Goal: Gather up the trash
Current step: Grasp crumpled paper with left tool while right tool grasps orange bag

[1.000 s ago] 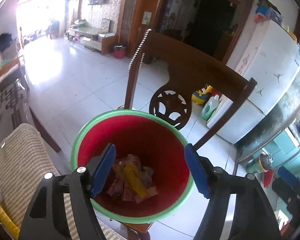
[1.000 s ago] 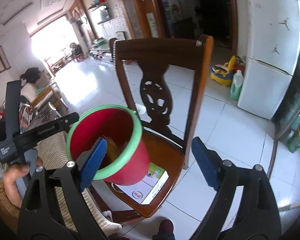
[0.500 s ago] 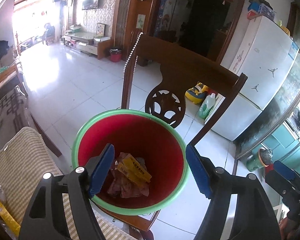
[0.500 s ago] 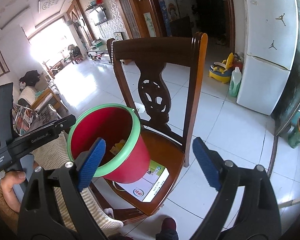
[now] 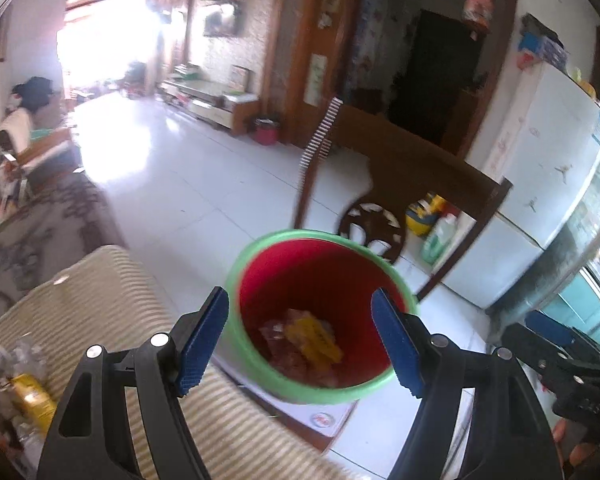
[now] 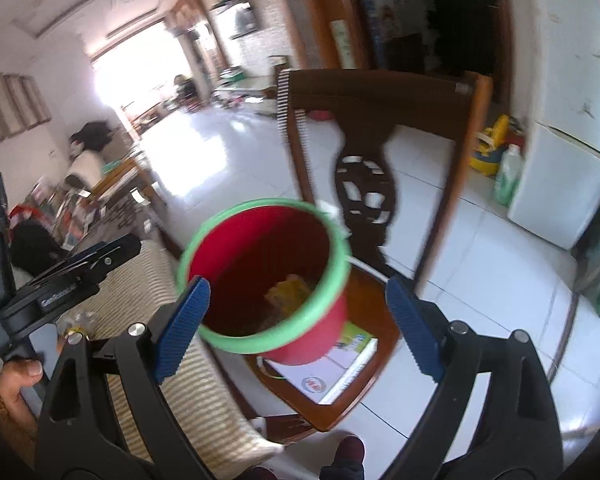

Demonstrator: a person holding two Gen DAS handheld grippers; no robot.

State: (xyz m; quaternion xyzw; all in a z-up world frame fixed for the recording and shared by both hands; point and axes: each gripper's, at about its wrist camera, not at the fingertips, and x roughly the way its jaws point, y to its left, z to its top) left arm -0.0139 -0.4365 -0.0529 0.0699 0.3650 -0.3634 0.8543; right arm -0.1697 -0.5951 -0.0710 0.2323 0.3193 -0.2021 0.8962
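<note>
A red bucket with a green rim (image 5: 320,316) (image 6: 260,276) stands on the seat of a dark wooden chair (image 6: 364,184). Crumpled wrappers, one yellow (image 5: 316,340) (image 6: 288,288), lie in its bottom. My left gripper (image 5: 306,340) hovers open over the bucket's near rim, nothing between its blue pads. My right gripper (image 6: 296,324) is also open and empty, held back from the bucket. More wrappers, one a yellow packet (image 5: 30,396), lie on the striped cloth (image 5: 100,312) at the lower left of the left wrist view.
A paper card (image 6: 332,372) lies under the bucket on the chair seat (image 6: 364,392). The chair's tall back rises behind the bucket. A white fridge (image 5: 540,184) and a green bottle (image 6: 508,176) stand to the right on the white tiled floor. A person's shoe (image 6: 348,456) shows at the bottom.
Both grippers have pulled back and swung left, so the bucket looks smaller and more of the striped cloth shows. The current frames are motion-blurred. Both stay open and empty.
</note>
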